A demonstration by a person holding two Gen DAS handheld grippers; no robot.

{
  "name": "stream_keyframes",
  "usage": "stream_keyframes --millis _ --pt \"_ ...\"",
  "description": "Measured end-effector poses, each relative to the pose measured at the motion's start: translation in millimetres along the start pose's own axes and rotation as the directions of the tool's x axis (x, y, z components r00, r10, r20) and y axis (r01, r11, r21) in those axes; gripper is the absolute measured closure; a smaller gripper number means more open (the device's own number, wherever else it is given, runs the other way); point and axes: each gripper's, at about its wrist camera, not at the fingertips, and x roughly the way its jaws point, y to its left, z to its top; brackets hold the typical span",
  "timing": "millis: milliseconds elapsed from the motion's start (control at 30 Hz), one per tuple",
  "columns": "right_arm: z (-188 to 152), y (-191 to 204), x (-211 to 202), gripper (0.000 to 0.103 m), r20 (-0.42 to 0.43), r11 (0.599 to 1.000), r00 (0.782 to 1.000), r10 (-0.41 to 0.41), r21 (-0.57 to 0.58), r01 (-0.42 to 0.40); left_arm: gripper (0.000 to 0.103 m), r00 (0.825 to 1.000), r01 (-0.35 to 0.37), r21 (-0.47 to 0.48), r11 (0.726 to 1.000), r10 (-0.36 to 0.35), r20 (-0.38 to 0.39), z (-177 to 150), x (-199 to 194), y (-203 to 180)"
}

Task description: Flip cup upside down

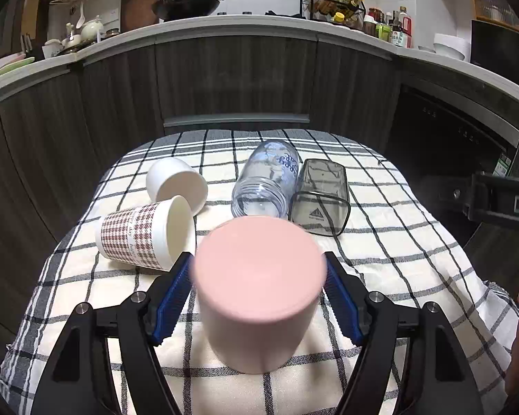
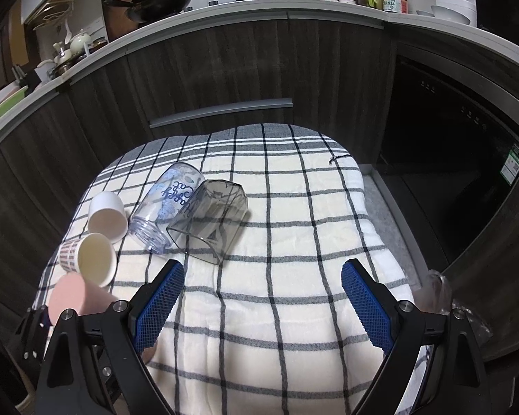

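A pink cup (image 1: 259, 290) stands upside down on the checked cloth (image 1: 398, 263), its flat base facing up. My left gripper (image 1: 259, 269) has its blue pads on both sides of the cup, with small gaps showing, so the jaws look open around it. The pink cup also shows at the far left of the right wrist view (image 2: 76, 294). My right gripper (image 2: 263, 276) is open and empty above the cloth (image 2: 294, 235).
Lying on their sides on the cloth are a houndstooth paper cup (image 1: 145, 235), a white cup (image 1: 176, 183), a clear printed glass (image 1: 266, 180) and a smoky grey tumbler (image 1: 321, 197). Dark cabinets and a countertop stand behind. A clear glass (image 2: 439, 290) shows at the cloth's right edge.
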Motion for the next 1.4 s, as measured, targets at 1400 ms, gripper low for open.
stream_keyframes --millis 1400 --pt "-50 33 -103 0.007 0.235 0.999 0.972 0.023 -0.046 -0.013 0.008 0.987 -0.139 -0.127 0.982 0.148 0.066 -9 -117 40"
